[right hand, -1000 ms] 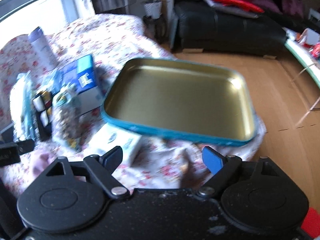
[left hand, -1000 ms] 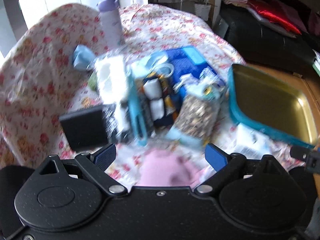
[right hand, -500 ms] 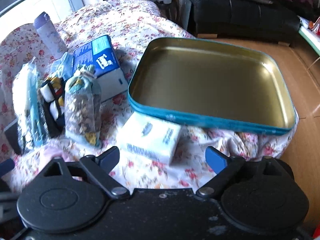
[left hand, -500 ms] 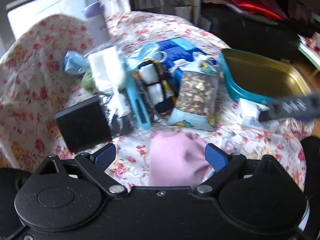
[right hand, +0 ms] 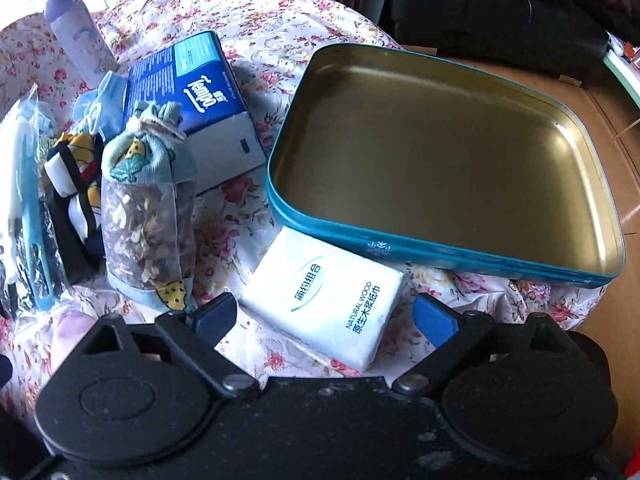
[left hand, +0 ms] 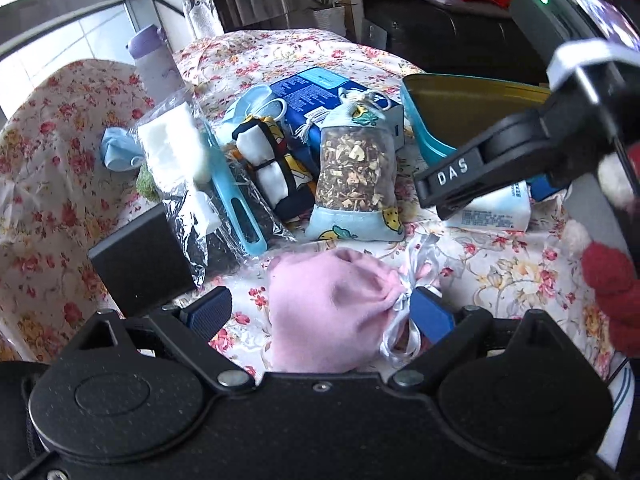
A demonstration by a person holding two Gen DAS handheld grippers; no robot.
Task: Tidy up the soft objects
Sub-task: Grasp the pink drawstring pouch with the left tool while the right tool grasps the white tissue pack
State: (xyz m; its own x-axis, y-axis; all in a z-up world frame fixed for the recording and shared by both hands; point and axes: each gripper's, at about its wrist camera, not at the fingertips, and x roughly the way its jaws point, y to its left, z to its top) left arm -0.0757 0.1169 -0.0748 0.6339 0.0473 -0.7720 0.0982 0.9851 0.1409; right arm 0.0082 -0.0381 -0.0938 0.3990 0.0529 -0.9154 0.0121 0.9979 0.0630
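Note:
A pink cloth pouch [left hand: 332,304] tied with a white ribbon lies on the floral cloth between the open fingers of my left gripper [left hand: 320,312]. A white tissue pack [right hand: 324,296] lies between the open fingers of my right gripper [right hand: 324,316], just in front of the empty teal tin tray [right hand: 332,224]. A sachet of dried herbs [left hand: 354,172] lies behind the pouch; it also shows in the right wrist view [right hand: 148,216]. The right gripper's body [left hand: 500,160] crosses the left wrist view at the right.
A blue tissue box [right hand: 192,92], rolled socks [left hand: 272,168], a bagged teal-handled brush [left hand: 236,200], a black box [left hand: 144,260], a blue cloth [left hand: 118,152] and a lilac bottle [left hand: 154,64] crowd the table's left and back. The tray overhangs the table's right edge.
Both grippers moved forward and down. The pink pouch now sits between the left fingers and the tissue pack between the right fingers. The right gripper entered the left view.

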